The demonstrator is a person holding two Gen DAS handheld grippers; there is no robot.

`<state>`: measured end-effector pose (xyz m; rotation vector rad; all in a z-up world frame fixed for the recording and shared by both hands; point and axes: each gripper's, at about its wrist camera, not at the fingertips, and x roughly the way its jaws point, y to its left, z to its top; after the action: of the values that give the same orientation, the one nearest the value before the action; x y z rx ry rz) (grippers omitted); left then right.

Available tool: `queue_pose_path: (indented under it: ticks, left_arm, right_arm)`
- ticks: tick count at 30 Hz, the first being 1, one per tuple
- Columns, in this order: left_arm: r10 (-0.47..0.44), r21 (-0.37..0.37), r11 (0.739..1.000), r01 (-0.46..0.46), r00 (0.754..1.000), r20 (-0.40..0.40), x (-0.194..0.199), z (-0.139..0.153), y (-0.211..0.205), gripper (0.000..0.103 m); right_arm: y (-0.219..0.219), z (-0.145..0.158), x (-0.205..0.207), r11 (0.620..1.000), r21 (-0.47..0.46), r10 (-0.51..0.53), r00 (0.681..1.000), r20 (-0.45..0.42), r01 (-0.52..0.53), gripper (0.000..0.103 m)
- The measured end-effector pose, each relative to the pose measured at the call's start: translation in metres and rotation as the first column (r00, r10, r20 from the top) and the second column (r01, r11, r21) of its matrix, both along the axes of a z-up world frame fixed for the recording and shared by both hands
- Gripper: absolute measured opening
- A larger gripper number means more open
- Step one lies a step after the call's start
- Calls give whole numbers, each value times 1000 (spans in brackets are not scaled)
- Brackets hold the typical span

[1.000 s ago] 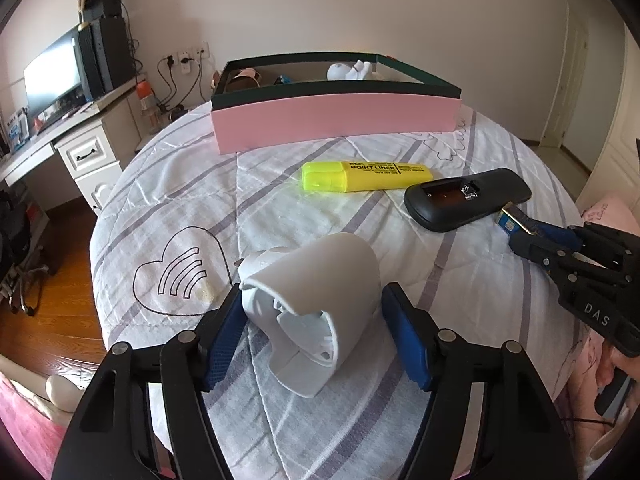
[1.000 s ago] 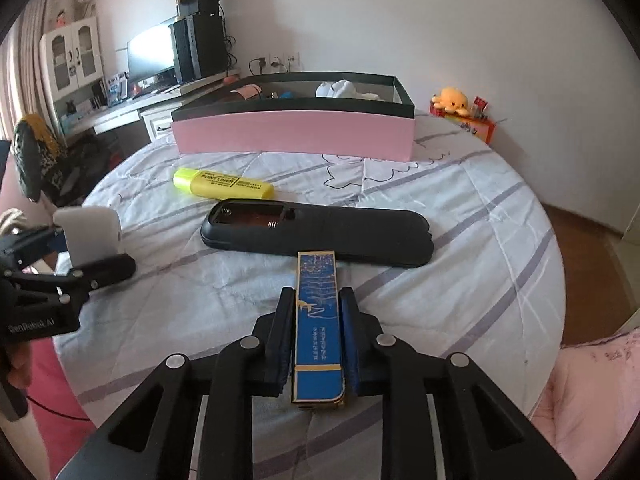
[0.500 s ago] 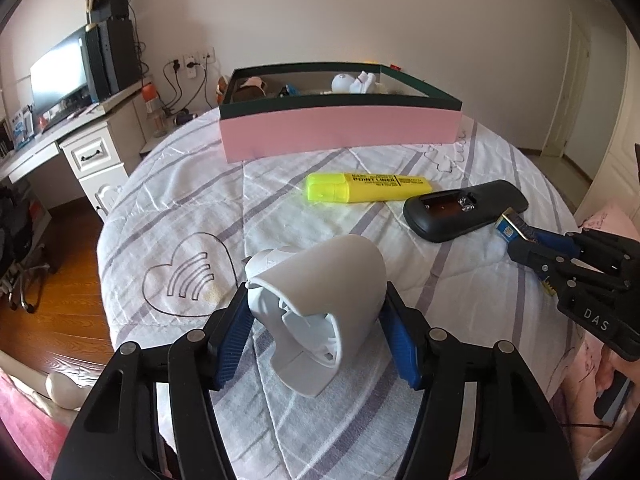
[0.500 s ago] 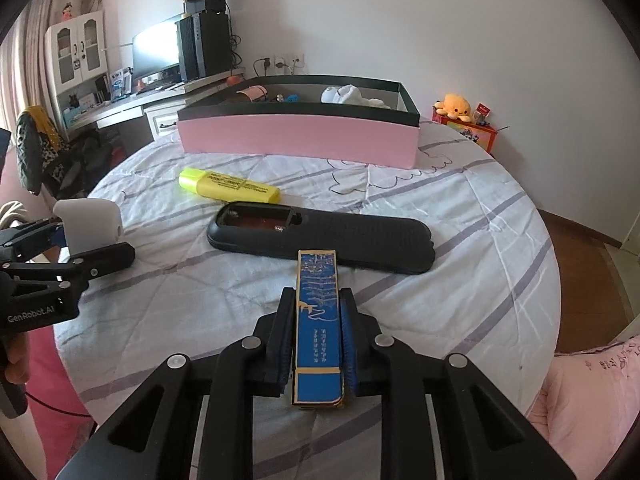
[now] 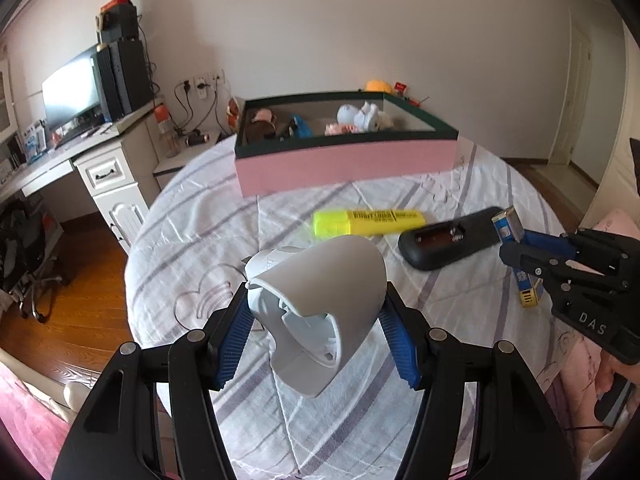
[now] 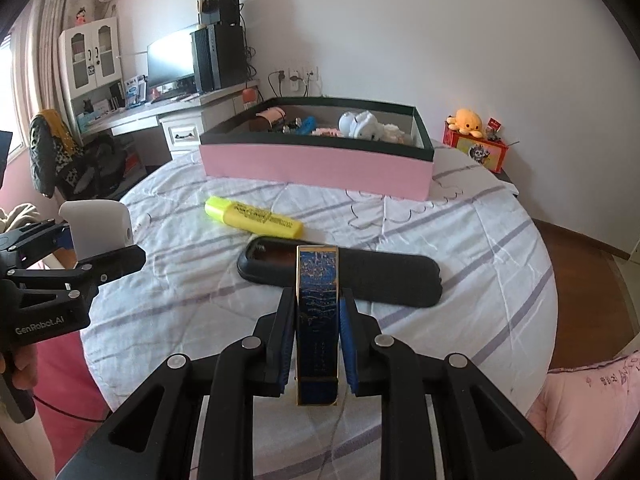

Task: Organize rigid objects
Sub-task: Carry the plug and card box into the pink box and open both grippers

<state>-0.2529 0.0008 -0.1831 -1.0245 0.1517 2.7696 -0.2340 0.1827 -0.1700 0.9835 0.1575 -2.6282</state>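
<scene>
on the round bed with its striped white quilt [image 5: 192, 216], near the front edge, the left gripper [image 5: 316, 316] is clamped on a white plastic shell [image 5: 320, 280], a rounded hollow piece with its open end facing the camera; both blue pads press its sides and it sits clear of the quilt; to its right in that view, the right gripper [image 6: 316, 320] is closed tight on a slim blue and gold box [image 6: 317, 312], which lies lengthwise between the fingers and sticks out past their tips; beyond the box, a black remote [image 6: 360, 276] lies flat on the quilt with its battery bay open and uncovered; just behind the remote, a yellow highlighter [image 6: 256, 216] lies at a slant, close to it; farther back, a long pink box with a dark green rim [image 6: 320, 164] stands on the bed, holding plush toys [image 6: 360, 124] and other small items too small to tell apart; a desk with a monitor [image 6: 172, 60] stands behind on the left.
</scene>
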Motion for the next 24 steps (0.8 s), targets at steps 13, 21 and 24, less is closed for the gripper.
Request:
queue_pose_path:
  ticks: [13, 21, 24]
  left_arm:
    - [11, -9, 1000, -12, 997, -77, 6, 32, 3, 62]
    - [18, -15, 1000, -21, 985, -170, 9, 70, 2, 62]
    - [21, -17, 1000, -25, 977, -211, 6, 86, 2, 62]
  right_arm:
    - [-2, 24, 3, 999, -31, 23, 999, -49, -25, 21]
    - [-3, 56, 0, 996, -58, 60, 993, -105, -67, 21]
    - [-3, 71, -3, 995, -61, 76, 988, -136, -85, 21]
